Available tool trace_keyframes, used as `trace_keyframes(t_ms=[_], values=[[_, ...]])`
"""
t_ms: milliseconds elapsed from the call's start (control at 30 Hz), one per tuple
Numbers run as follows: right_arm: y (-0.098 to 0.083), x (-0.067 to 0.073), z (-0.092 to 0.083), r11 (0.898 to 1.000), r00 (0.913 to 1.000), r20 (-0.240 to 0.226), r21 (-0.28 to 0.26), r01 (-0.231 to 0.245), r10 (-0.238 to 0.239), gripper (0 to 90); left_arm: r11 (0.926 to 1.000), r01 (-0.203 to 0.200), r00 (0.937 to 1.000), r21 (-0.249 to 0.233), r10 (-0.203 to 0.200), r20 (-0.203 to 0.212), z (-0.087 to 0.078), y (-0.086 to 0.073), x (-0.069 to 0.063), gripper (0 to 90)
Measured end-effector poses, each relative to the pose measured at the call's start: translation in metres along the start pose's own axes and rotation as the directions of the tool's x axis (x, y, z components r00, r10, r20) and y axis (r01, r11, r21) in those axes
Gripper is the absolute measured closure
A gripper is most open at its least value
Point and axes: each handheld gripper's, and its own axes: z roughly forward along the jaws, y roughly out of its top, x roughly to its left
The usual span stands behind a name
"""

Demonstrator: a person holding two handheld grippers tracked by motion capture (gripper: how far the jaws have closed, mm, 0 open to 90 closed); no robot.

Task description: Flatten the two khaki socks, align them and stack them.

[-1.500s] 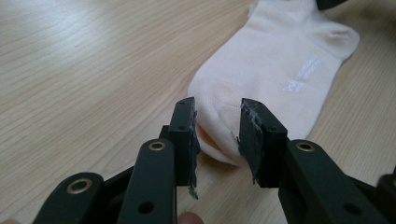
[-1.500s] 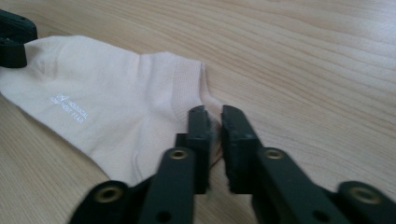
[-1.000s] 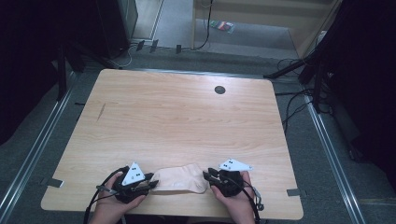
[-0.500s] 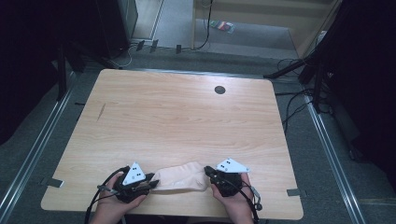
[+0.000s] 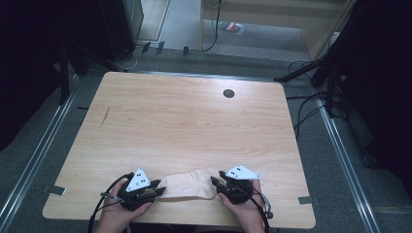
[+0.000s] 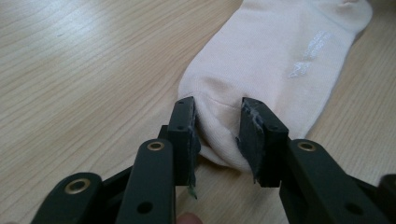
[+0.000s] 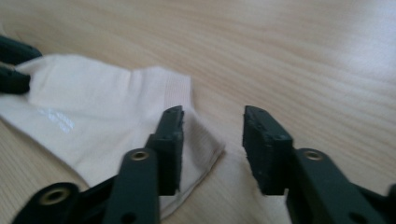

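Cream cotton, a sock (image 5: pixel 187 184), lies flat at the table's (image 5: pixel 194 126) near edge between our two grippers. Our left gripper (image 6: pixel 217 123) clamps the toe end. Our right gripper (image 7: pixel 212 140) has just been opening; its jaws stand apart, and the cuff corner seems to lie loose beneath them. If we pull left now, the free cuff may drag and bunch.
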Motion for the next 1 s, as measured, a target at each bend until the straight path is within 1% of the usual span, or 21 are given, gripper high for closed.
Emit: trace_keyframes(t_ms=[100, 133, 167, 200, 233, 267, 300, 333, 367, 400, 433, 467, 500, 567, 600, 633, 700, 767, 800, 900, 1000], values=[[0.001, -0.005, -0.003, 0.998, 0.9998, 0.005, -0.064, -0.019, 0.019, 43.4, 0.9999, 0.012, 0.9999, -0.009, -0.012, 0.001, 0.000, 0.000, 0.002, 55.7], [0.001, -0.005, -0.003, 0.998, 0.9998, 0.005, -0.064, -0.019, 0.019, 43.4, 0.9997, 0.019, 0.9998, -0.018, -0.018, 0.007, -0.001, -0.001, 0.004, 55.7], [0.001, -0.009, -0.005, 0.994, 0.9992, 0.011, -0.101, -0.038, 0.040, 37.3, 0.9991, 0.029, 0.9995, -0.032, -0.029, 0.015, -0.002, -0.001, 0.005, 49.0], [0.001, -0.009, -0.005, 0.994, 0.9992, 0.011, -0.101, -0.038, 0.040, 37.3, 0.9978, 0.039, 0.9990, -0.054, -0.037, 0.026, -0.003, -0.001, 0.006, 49.0], [0.002, -0.013, -0.008, 0.990, 0.9989, 0.007, -0.132, -0.045, 0.047, 32.2, 0.9950, 0.053, 0.9979, -0.084, -0.050, 0.042, -0.005, -0.001, 0.009, 43.9], [0.002, -0.014, -0.009, 0.989, 0.9988, 0.007, -0.140, -0.047, 0.049, 30.7, 0.9928, 0.062, 0.9972, -0.102, -0.058, 0.048, -0.007, -0.001, 0.010, 40.5], [0.002, -0.015, -0.010, 0.987, 0.9989, 0.012, -0.155, -0.044, 0.046, 29.1, 0.9868, 0.083, 0.9957, -0.139, -0.076, 0.052, -0.010, -0.001, 0.013, 37.2], [0.002, -0.017, -0.011, 0.984, 0.9987, 0.017, -0.170, -0.044, 0.048, 27.1, 0.9868, 0.083, 0.9957, -0.139, -0.076, 0.052, -0.010, -0.001, 0.013, 34.8], [0.002, -0.017, -0.011, 0.984, 0.9987, 0.017, -0.170, -0.044, 0.048, 27.1, 0.9831, 0.095, 0.9948, -0.157, -0.088, 0.051, -0.012, -0.001, 0.015, 34.8], [0.002, -0.018, -0.012, 0.983, 0.9984, 0.020, -0.177, -0.049, 0.053, 25.9, 0.9805, 0.103, 0.9942, -0.167, -0.097, 0.048, -0.014, 0.000, 0.017, 31.5], [0.003, -0.021, -0.014, 0.980, 0.9978, 0.027, -0.190, -0.055, 0.061, 22.6, 0.9745, 0.124, 0.9923, -0.187, -0.123, 0.017, -0.018, 0.000, 0.020, 21.7], [0.003, -0.022, -0.015, 0.980, 0.9970, 0.030, -0.190, -0.064, 0.071, 20.3, 0.9745, 0.124, 0.9923, -0.187, -0.123, 0.017, -0.018, 0.000, 0.020, 17.9], [0.003, -0.024, -0.016, 0.980, 0.9964, 0.035, -0.188, -0.069, 0.077, 18.3, 0.9710, 0.133, 0.9909, -0.199, -0.134, 0.009, -0.020, 0.000, 0.022, 15.8], [0.003, -0.027, -0.017, 0.980, 0.9959, 0.040, -0.187, -0.073, 0.082, 16.6, 0.9647, 0.147, 0.9885, -0.219, -0.151, -0.001, -0.024, -0.001, 0.028, 14.7], [0.003, -0.028, -0.018, 0.978, 0.9944, 0.040, -0.187, -0.089, 0.098, 15.1, 0.9616, 0.151, 0.9876, -0.229, -0.157, -0.007, -0.027, -0.001, 0.031, 13.8], [0.003, -0.033, -0.020, 0.975, 0.9921, 0.041, -0.196, -0.109, 0.119, 14.3, 0.9552, 0.159, 0.9854, -0.250, -0.169, -0.020, -0.031, -0.003, 0.036, 13.0], [0.003, -0.036, -0.021, 0.974, 0.9918, 0.043, -0.200, -0.109, 0.120, 13.4, 0.9539, 0.161, 0.9848, -0.253, -0.172, -0.021, -0.033, -0.004, 0.040, 12.9], [0.003, -0.041, -0.025, 0.971, 0.9889, 0.066, -0.207, -0.117, 0.133, 13.2, 0.9461, 0.186, 0.9798, -0.265, -0.199, -0.021, -0.038, -0.007, 0.048, 12.1], [0.003, -0.041, -0.025, 0.971, 0.9889, 0.066, -0.207, -0.117, 0.133, 13.2, 0.9461, 0.186, 0.9798, -0.265, -0.199, -0.021, -0.038, -0.007, 0.048, 11.7], [0.000, -0.051, -0.030, 0.965, 0.9828, 0.077, -0.215, -0.148, 0.168, 13.2, 0.9412, 0.188, 0.9774, -0.281, -0.207, -0.042, -0.043, -0.009, 0.055, 11.1], [0.000, -0.055, -0.032, 0.963, 0.9804, 0.083, -0.218, -0.157, 0.179, 13.2, 0.9390, 0.198, 0.9730, -0.281, -0.223, -0.060, -0.046, -0.011, 0.062, 11.0]])
